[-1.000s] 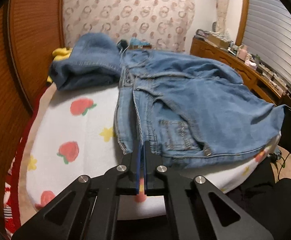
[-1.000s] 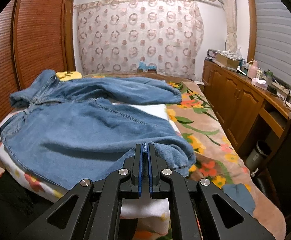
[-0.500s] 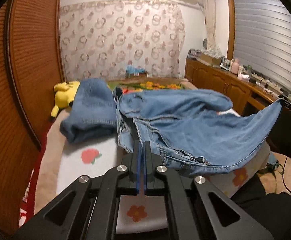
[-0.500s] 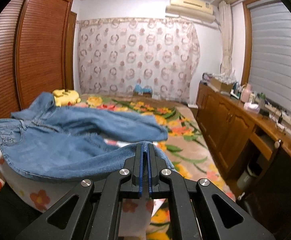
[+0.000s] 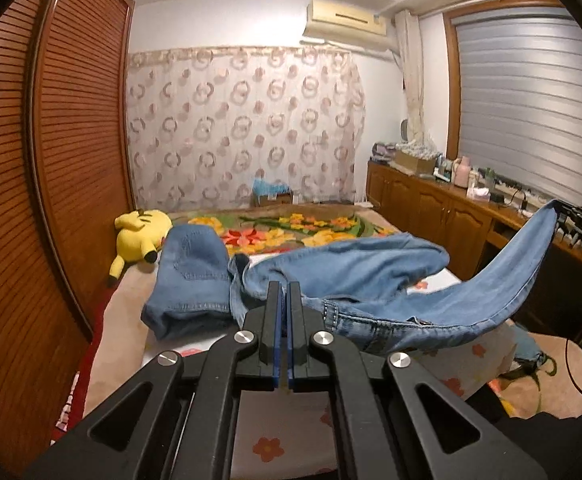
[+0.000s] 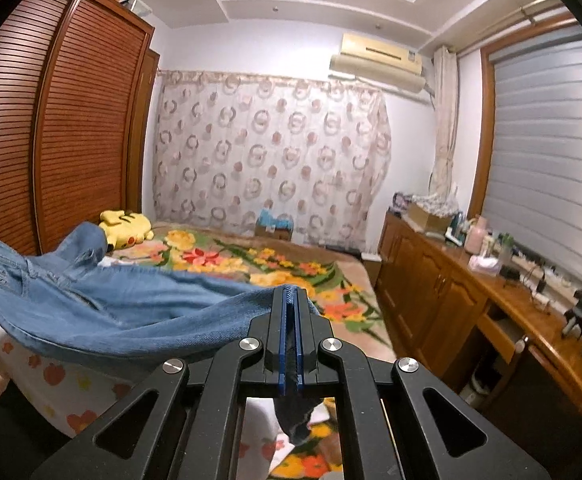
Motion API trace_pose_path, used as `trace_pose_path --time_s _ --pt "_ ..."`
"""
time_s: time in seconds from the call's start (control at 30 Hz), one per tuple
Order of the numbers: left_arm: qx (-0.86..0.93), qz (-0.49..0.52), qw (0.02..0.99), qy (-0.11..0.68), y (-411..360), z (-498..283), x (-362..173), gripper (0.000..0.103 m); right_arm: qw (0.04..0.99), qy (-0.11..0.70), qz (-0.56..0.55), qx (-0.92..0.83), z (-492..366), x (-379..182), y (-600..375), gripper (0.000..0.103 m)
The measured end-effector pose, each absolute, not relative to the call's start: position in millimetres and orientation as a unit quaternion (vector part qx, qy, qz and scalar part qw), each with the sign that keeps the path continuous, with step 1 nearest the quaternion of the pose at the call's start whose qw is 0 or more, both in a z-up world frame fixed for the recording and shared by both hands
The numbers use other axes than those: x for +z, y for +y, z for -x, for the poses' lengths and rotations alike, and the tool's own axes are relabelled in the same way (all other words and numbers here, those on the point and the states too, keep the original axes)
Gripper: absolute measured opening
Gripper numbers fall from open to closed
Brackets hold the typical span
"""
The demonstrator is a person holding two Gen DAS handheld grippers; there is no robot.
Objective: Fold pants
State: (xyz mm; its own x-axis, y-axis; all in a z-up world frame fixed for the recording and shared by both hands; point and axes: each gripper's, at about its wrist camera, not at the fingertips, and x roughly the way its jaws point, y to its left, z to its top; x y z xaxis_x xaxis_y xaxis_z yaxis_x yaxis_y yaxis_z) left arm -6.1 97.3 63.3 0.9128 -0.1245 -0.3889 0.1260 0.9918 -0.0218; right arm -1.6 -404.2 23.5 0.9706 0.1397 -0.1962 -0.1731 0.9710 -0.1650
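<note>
The blue jeans (image 5: 375, 280) hang lifted between my two grippers above the bed, and they also show in the right wrist view (image 6: 123, 312). My left gripper (image 5: 284, 292) is shut on the waistband end. My right gripper (image 6: 289, 296) is shut on the leg hem, and it shows far right in the left wrist view (image 5: 563, 216). The near edge sags in a curve. The far leg (image 5: 351, 256) still rests on the bed.
A second folded pair of jeans (image 5: 191, 280) lies on the bed at the left, by a yellow plush toy (image 5: 141, 236). A wooden wardrobe (image 5: 51, 180) lines the left side. A wooden cabinet (image 6: 471, 304) with clutter runs along the right. A floral blanket (image 6: 251, 268) covers the bed.
Both grippers rose and pulled back, lifting the near edge of the jeans off the bed. The cloth now hangs stretched between them.
</note>
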Motion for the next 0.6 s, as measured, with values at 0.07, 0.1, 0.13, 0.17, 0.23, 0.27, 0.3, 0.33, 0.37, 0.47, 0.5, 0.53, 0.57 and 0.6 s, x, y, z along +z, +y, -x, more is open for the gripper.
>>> trace_pose_path --time_s 0.07,0.1,0.13,0.17,0.23,0.27,0.3,0.33,0.37,0.47,0.5,0.53,0.57,0.6 --pt "-0.066 -0.004 0.979 0.191 96 8 70 0.002 0.989 0.084 0.094 0.078 5 23 -403 0.003" --pt "-0.066 -0.006 0.98 0.187 94 10 74 0.002 0.989 0.08 0.095 0.078 7 20 -403 0.003" --pt "-0.068 -0.006 0.981 0.183 95 11 78 0.002 0.989 0.076 0.095 0.079 9 20 -404 0.003" --pt "-0.071 -0.005 0.982 0.177 95 13 82 0.002 0.99 0.072 0.095 0.08 9 19 -405 0.003" --pt "-0.071 -0.006 0.983 0.168 97 15 89 0.002 0.99 0.063 0.095 0.078 12 15 -409 0.003" --pt "-0.071 -0.009 0.984 0.165 98 15 91 0.002 0.991 0.059 0.094 0.077 13 13 -410 0.003" --pt "-0.071 -0.009 0.984 0.165 99 14 91 0.002 0.991 0.057 0.093 0.077 13 9 -412 0.003" --pt "-0.071 -0.01 0.983 0.168 100 10 89 0.002 0.991 0.057 0.093 0.078 11 7 -411 0.003" --pt "-0.071 -0.009 0.982 0.173 100 6 85 0.002 0.991 0.06 0.092 0.082 5 0 -413 0.003" --pt "-0.073 -0.003 0.978 0.195 102 -9 68 0.002 0.989 0.078 0.085 0.09 -11 -12 -410 0.003" --pt "-0.074 -0.002 0.977 0.201 100 -11 64 0.002 0.989 0.085 0.083 0.092 -18 -17 -408 0.003" --pt "-0.075 -0.003 0.974 0.212 99 -16 56 0.002 0.988 0.093 0.083 0.094 -26 -23 -405 0.003" --pt "-0.075 -0.003 0.973 0.217 98 -20 51 0.002 0.987 0.1 0.082 0.095 -34 -29 -403 0.003" --pt "-0.076 -0.002 0.972 0.224 96 -24 46 0.002 0.986 0.107 0.08 0.097 -42 -35 -401 0.003"
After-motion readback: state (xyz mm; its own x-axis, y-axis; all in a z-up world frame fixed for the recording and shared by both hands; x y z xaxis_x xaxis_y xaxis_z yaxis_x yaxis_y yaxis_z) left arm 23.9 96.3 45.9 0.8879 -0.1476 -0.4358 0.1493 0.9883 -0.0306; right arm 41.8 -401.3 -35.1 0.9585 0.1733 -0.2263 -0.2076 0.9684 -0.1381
